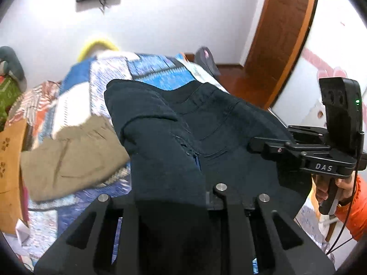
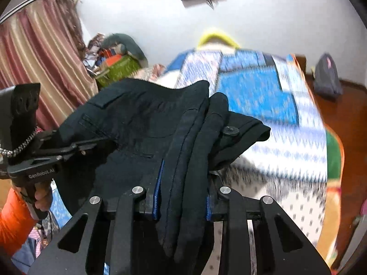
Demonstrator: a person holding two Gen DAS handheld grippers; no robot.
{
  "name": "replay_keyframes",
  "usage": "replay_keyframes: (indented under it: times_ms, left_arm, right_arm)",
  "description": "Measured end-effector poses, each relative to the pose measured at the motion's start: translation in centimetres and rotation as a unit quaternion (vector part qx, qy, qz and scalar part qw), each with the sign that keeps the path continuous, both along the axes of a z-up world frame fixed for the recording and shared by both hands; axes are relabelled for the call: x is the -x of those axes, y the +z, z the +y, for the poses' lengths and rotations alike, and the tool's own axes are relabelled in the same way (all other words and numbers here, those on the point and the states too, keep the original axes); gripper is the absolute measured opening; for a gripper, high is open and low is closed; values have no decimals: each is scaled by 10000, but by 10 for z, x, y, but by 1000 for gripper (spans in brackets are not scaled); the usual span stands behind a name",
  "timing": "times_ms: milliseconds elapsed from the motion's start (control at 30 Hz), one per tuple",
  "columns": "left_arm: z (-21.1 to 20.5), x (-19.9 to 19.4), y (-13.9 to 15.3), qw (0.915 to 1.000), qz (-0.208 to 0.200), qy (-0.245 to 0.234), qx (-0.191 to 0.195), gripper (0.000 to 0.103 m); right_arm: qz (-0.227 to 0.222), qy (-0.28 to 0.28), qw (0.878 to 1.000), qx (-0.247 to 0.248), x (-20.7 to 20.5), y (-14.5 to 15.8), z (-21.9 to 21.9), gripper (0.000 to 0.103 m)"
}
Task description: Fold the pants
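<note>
Dark navy pants (image 1: 206, 123) hang between my two grippers above the bed. My left gripper (image 1: 169, 171) is shut on a bunched fold of the pants, which drapes over its fingers. My right gripper (image 2: 183, 178) is shut on the waistband edge of the pants (image 2: 142, 119), near a black button (image 2: 231, 130). In the left wrist view the right gripper (image 1: 259, 145) bites the pants from the right. In the right wrist view the left gripper (image 2: 91, 144) bites them from the left.
A bed with a blue, white and orange patterned quilt (image 2: 259, 91) lies below. Folded khaki pants (image 1: 68, 153) rest on the quilt at the left. A wooden door (image 1: 279, 34), a grey bag (image 2: 326, 75) on the wooden floor, curtains (image 2: 34, 57) and a clutter pile (image 2: 117, 64) surround the bed.
</note>
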State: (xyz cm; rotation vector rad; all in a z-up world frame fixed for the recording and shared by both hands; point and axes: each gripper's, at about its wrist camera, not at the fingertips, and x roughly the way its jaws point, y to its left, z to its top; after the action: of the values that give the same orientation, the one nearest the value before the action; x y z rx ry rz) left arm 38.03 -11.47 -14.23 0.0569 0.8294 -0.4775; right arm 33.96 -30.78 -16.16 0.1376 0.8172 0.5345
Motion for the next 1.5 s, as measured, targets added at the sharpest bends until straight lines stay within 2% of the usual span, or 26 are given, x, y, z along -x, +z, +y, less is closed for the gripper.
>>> replay_keyframes:
  times_ms: [200,367,500,667,767,833,900,933,967,1000,1067,1100,1233,1367,1500]
  left_arm:
    - [52,-21,26,9989,-364,300,-69,20]
    - [104,-49,30,9967,-536,586,-173,20]
    - [145,-71,18,9947,-573,801,-307,21]
    - [186,-103,-25,9931,-399,949,-557,21]
    - [206,-128,-69,9928,-88,950,-721,24]
    - [217,-148,-107,9911,344,953,-859,29]
    - [230,-166,-150,9852,943,1099,-919,42]
    - [241,-169,-166,9844,1087,1190,-708,51]
    - [250,-170,-170,9850,1119,1229,-455,58]
    - [263,-167,-172,9855,1121,1275,-38,61]
    - [278,-162,-172,9817,1228,1395,420,62]
    - [285,-159,-171,9791,1280,1494,509,62]
    - [287,-136,-154,9788,1079,1727,206,61]
    - [282,-105,-122,9788,806,1875,-194,61]
    - [266,-62,-64,9800,305,1928,-394,61]
  right_arm:
    - [-467,316,9983,141,-35,30,56,26]
    - [-640,568,9963,108,-70,33,100,26]
    - [-633,769,9950,19,-102,21,140,26]
    - [-440,962,9944,88,-132,-15,187,25]
    - [-91,909,9956,186,-159,-51,210,26]
    - [169,899,9953,318,-171,-72,219,26]
    - [565,922,9922,614,-184,-106,228,31]
    - [698,932,9904,744,-188,-122,229,39]
    - [766,926,9896,793,-188,-130,229,42]
    - [797,897,9897,785,-188,-133,226,45]
    - [845,854,9906,649,-187,-135,213,47]
    - [903,832,9906,596,-186,-132,206,48]
    - [826,745,9911,728,-170,-113,187,51]
    - [545,699,9917,931,-141,-82,177,51]
    - [75,723,9937,857,-103,-29,162,51]
